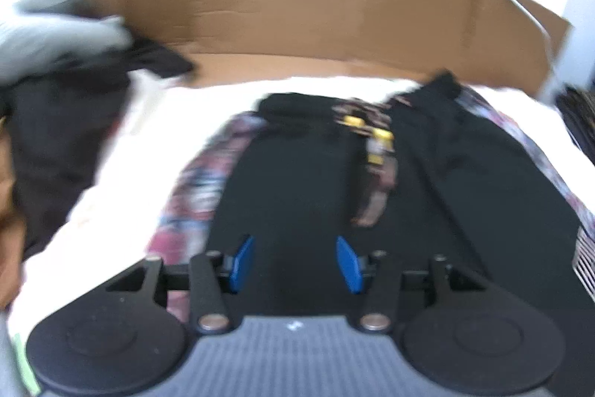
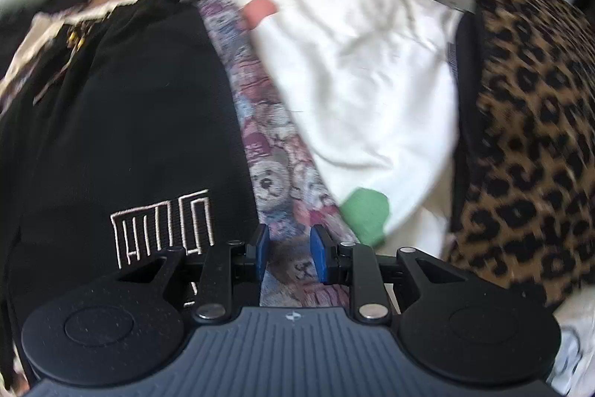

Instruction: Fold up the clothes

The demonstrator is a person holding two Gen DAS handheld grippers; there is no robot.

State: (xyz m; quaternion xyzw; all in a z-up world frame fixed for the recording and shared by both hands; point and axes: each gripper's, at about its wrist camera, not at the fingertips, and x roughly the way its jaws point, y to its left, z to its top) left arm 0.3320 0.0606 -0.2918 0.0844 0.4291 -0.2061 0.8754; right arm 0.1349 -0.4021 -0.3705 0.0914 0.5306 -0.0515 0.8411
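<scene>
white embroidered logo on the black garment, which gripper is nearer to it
Right. The right gripper sits just right of the white embroidered logo, over the teddy-bear print trim. The left gripper hovers over plain black cloth, logo unseen there.

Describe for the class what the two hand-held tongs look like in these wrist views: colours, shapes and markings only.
The left tongs and the right tongs look alike: blue flat finger pads on black linkage arms with silver round pivot pins. Two black round discs flank a grey ribbed body that carries a small white mark at its top edge. No cables, hands or sleeves show.
</scene>
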